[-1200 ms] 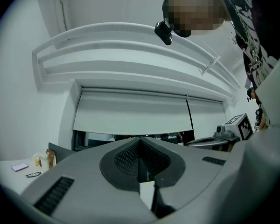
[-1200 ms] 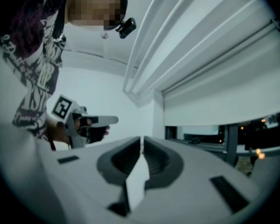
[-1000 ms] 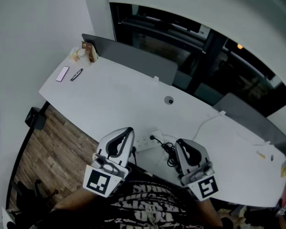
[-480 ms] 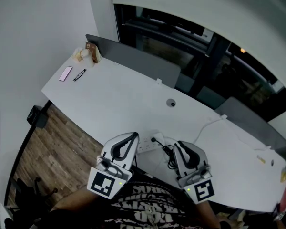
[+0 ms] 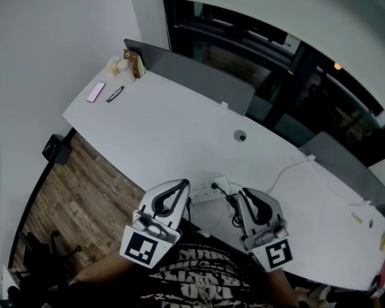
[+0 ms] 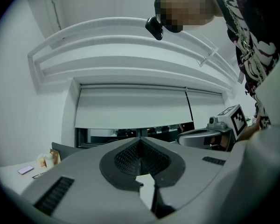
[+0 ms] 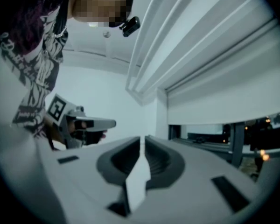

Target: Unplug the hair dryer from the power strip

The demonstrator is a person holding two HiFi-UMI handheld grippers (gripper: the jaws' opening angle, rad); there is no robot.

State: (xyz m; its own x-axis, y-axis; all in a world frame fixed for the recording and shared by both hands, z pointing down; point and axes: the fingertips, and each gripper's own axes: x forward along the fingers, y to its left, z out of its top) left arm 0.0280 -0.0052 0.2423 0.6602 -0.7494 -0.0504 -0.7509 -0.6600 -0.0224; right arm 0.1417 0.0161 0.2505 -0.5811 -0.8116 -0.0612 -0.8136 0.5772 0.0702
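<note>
**Head view, looking steeply down.** My left tool [image 5: 181,185] and right tool [image 5: 243,192] are held side by side over the near edge of the white table [image 5: 167,127], both pointing level and away from my body. Between their tips lies the white strip [image 5: 202,190], close to that edge. A black plug [image 5: 213,186] sits in one of its sockets. Its black cord [image 5: 233,209] loops back toward me, passing just beside the right tool. A white block [image 5: 222,183] stands at the strip's right end, and a white cable [image 5: 287,167] leads off to the right across the table. The dryer itself I cannot make out in any view.

**Left tool.** The jaws are closed and the dark ribbed pads [image 6: 125,157] meet at the tip with nothing between them. Only bare table shows through the gap behind them. In the head view the tip overlaps the strip's left end; whether it touches I cannot tell.

**Right tool.** The jaws are drawn together to a thin bright slit and grip nothing. The tip lies near the cord, to the right of the plug. I cannot tell whether it touches either.

**Surroundings.** A pink phone [image 5: 95,92] lies at the table's far left corner, well apart from the strip. A grey partition [image 5: 199,76] runs along the far edge. Wood floor [image 5: 83,191] shows at the left.
</note>
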